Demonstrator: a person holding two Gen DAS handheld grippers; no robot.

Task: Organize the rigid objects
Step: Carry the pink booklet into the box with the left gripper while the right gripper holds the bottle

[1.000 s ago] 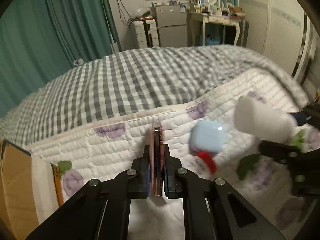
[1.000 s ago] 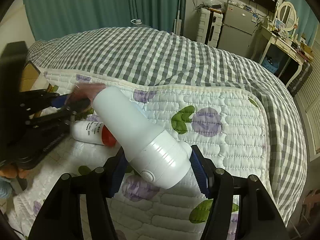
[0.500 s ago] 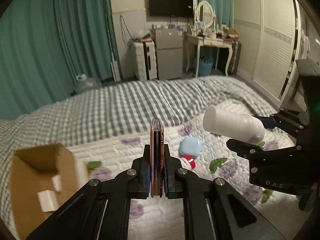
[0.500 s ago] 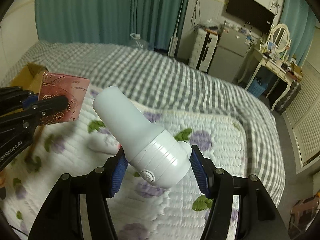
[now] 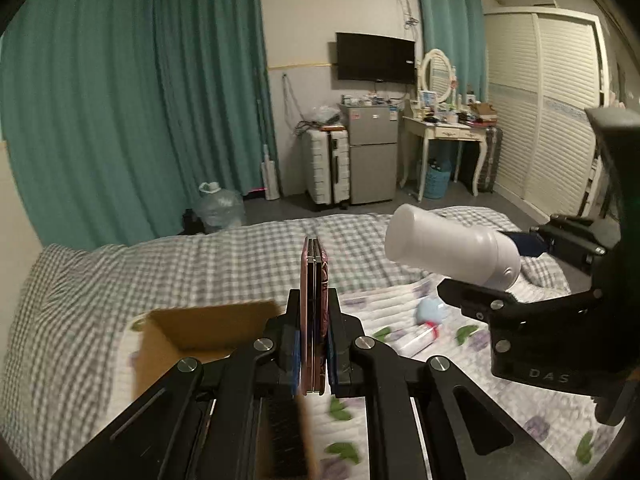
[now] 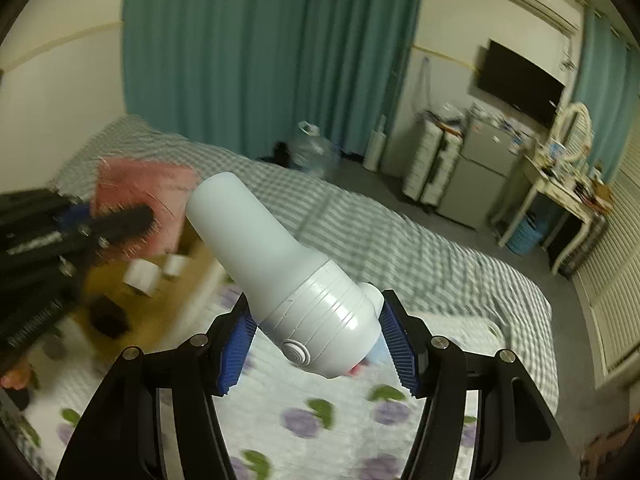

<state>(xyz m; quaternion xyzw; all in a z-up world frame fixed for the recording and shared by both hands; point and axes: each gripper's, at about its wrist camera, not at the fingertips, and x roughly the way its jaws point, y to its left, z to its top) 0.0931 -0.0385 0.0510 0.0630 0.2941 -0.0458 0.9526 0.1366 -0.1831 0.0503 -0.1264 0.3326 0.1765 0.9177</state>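
Note:
My left gripper (image 5: 314, 348) is shut on a thin pink card case (image 5: 314, 300), held upright and edge-on above the bed; it shows as a pink blur in the right wrist view (image 6: 144, 204). My right gripper (image 6: 316, 344) is shut on a large white bottle (image 6: 280, 276), held high over the bed; the bottle also shows in the left wrist view (image 5: 452, 248). An open cardboard box (image 5: 200, 328) lies on the bed below the left gripper, with white rolls (image 6: 140, 276) inside. A light blue case (image 5: 430, 312) and a small red-capped bottle (image 5: 420, 340) lie on the quilt.
The bed has a grey checked blanket (image 5: 160, 272) and a white floral quilt (image 6: 320, 420). Beyond it stand a water jug (image 5: 220, 208), a white suitcase (image 5: 324, 168), a small fridge (image 5: 372, 160), a dressing table (image 5: 452, 136) and teal curtains (image 5: 120, 100).
Both grippers have risen well above the bed with their objects still held. The views tilted up to show the room, and the cardboard box now lies under the left gripper.

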